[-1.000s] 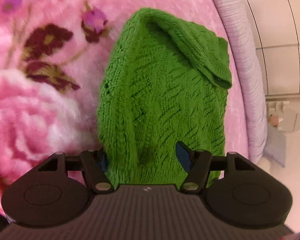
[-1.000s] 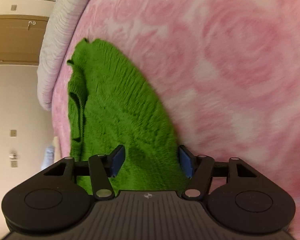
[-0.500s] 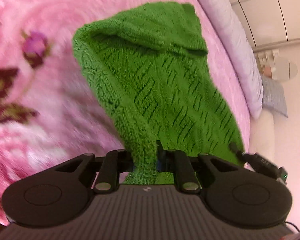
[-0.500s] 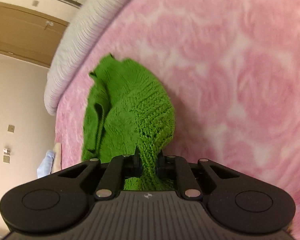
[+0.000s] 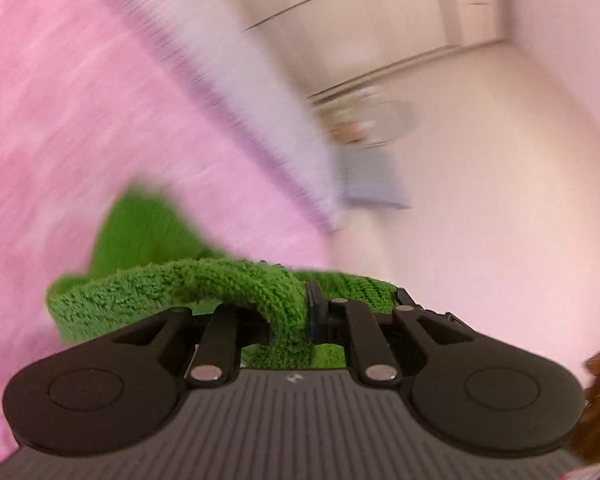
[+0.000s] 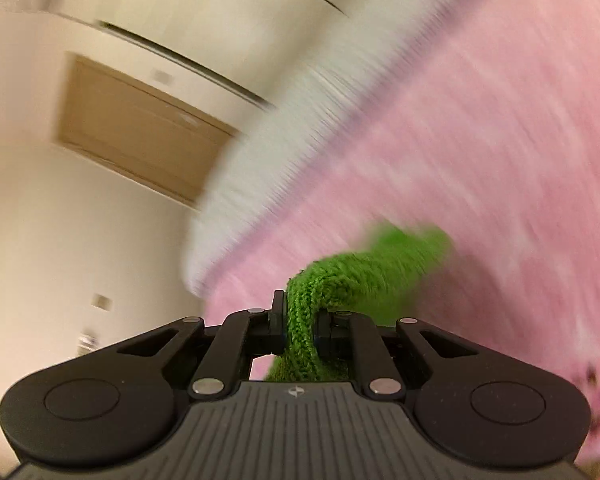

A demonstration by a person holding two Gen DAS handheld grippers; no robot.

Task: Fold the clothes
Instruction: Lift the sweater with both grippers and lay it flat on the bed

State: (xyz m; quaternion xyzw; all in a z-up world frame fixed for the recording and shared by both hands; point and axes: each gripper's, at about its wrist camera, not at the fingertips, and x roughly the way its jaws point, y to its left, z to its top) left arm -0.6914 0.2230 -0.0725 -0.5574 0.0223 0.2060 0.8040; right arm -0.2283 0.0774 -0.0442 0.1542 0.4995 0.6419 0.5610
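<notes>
A green knitted garment [image 5: 172,284] is pinched at one edge by my left gripper [image 5: 296,316], which is shut on it. The knit's hem runs left and right across the fingers, and more of it trails back onto the pink blanket [image 5: 80,120]. In the right wrist view the same green knitted garment [image 6: 340,276] bunches into a thick fold held by my right gripper [image 6: 300,320], also shut on it. Both views are blurred by motion, and most of the garment is hidden below the grippers.
A pale lilac ribbed bed edge [image 5: 260,100] borders the blanket, with cream floor and wardrobe doors [image 5: 380,12] beyond. A wooden door [image 6: 132,128] shows in the right wrist view. Something brown and fuzzy [image 5: 596,400] sits at the left wrist view's lower right.
Both grippers went from open around the garment to shut on its edge, then lifted and swung it up. The views now tilt toward the bed edge and walls.
</notes>
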